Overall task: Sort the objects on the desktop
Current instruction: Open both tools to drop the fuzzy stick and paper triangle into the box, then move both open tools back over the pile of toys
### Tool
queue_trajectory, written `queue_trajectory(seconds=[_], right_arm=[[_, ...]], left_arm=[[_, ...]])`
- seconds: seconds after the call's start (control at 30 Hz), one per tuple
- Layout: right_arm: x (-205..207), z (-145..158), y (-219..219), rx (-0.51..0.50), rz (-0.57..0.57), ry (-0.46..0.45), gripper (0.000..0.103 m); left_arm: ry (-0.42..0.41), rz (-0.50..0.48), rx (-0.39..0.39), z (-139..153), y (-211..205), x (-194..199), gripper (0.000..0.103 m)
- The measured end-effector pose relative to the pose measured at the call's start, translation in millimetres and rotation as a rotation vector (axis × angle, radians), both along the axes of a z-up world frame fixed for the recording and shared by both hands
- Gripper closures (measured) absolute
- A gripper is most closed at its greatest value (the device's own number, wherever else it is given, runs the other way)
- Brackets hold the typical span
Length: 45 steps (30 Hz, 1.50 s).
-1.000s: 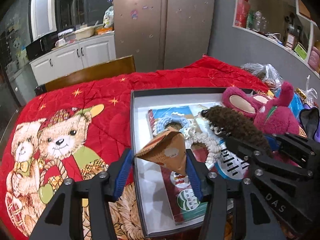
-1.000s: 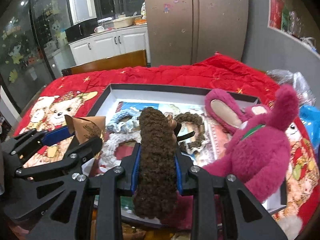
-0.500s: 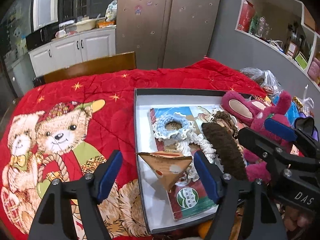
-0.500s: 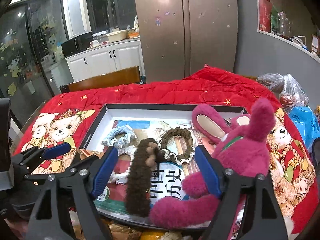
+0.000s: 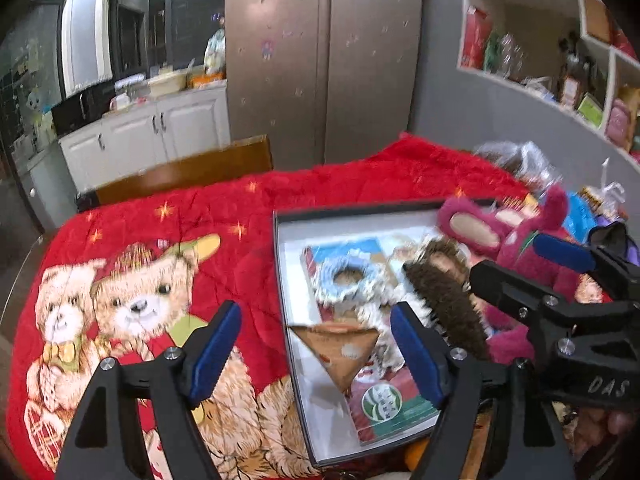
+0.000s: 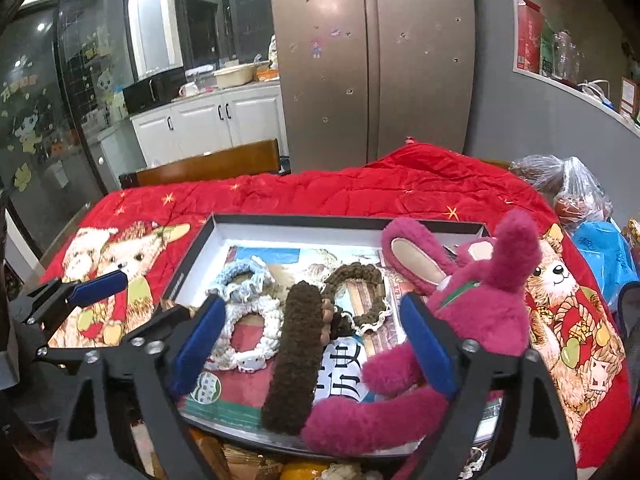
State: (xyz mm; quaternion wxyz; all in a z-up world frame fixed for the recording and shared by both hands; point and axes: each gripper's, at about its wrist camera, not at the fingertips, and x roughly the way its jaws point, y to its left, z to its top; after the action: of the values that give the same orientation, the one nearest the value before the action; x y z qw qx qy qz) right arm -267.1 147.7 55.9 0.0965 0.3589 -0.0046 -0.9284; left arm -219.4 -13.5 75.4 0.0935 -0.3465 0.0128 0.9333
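Observation:
A shallow white box with a dark rim [image 5: 280, 256] lies on the red bear blanket [image 5: 168, 240]. In it rests a brown triangular packet [image 5: 340, 350], below and between the fingers of my left gripper [image 5: 315, 316], which is open and clear of it. In the right wrist view a long brown fuzzy strip [image 6: 296, 356] lies flat in the box [image 6: 208, 240]. My right gripper [image 6: 312, 308] hangs over it with its jaws opening, pads off the strip. A pink plush toy [image 6: 480, 304] leans over the box's right side.
A blue scrunchie [image 6: 240, 280], a white one [image 6: 250, 332] and a brown one [image 6: 360, 292] lie on a booklet in the box. Plastic bags [image 6: 576, 192] sit at the far right. A wooden chair back [image 6: 208, 164] stands behind the table.
Both grippers have opened and risen. The left one let the triangular packet drop into the box. The right one released the fuzzy strip, which now lies flat in the box.

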Motion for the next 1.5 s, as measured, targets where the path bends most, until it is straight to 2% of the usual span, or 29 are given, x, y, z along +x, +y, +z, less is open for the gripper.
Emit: queue_trajectory(seconds=[0.17,0.23,0.3,0.37,0.43,0.5,0.6,0.67,0.8,0.83,0.9,0.97,1.07,1.2,1.3,1.4,1.5], right_arm=[[19,35,7,0.035,-0.004,0.103,0.001],[29,50,12,0.017,-0.010,0.148,0.000],[37,65,18,-0.016,-0.015,0.180,0.000],[46,78,23,-0.043,-0.017,0.219,0.000],[50,87,25,-0.052,-0.012,0.236,0.000],[56,96,28,-0.066,-0.009,0.244,0.000],[72,113,32,-0.094,0.003,0.276,0.000],[88,124,36,-0.110,0.012,0.302,0.000],[116,140,45,-0.135,0.036,0.333,0.000],[124,143,49,-0.140,0.040,0.344,0.000],[140,148,57,-0.137,0.031,0.358,0.000],[157,149,66,-0.131,0.019,0.362,0.000],[179,142,77,-0.092,0.010,0.356,0.000],[201,115,85,-0.033,0.048,0.321,0.000],[213,84,89,-0.020,0.074,0.264,0.000],[217,51,92,-0.023,0.076,0.223,0.000],[214,20,100,-0.032,0.047,0.176,0.000]], left_arm=[[0.171,-0.044,0.056,27,-11,24,0.023],[0.260,-0.049,0.093,42,-17,38,0.017],[0.330,-0.057,0.140,52,-23,49,0.015],[0.389,-0.077,0.226,61,-29,62,0.010],[0.368,-0.074,0.307,66,-32,65,0.001],[0.349,-0.086,0.388,71,-34,68,0.001],[0.357,-0.080,0.460,75,-39,82,0.000],[0.364,-0.058,0.422,80,-38,95,0.000],[0.370,-0.047,0.188,90,-19,120,0.000],[0.359,-0.046,0.108,91,-11,127,0.000],[0.356,-0.025,0.020,87,-2,140,0.000],[0.369,-0.008,-0.021,80,6,155,0.000],[0.346,-0.026,-0.033,60,16,173,0.000],[0.287,-0.068,-0.037,21,25,187,0.000],[0.218,-0.080,-0.015,-7,25,188,0.000],[0.185,-0.049,-0.017,-19,21,185,0.000],[0.180,-0.014,-0.075,-27,16,185,0.000]])
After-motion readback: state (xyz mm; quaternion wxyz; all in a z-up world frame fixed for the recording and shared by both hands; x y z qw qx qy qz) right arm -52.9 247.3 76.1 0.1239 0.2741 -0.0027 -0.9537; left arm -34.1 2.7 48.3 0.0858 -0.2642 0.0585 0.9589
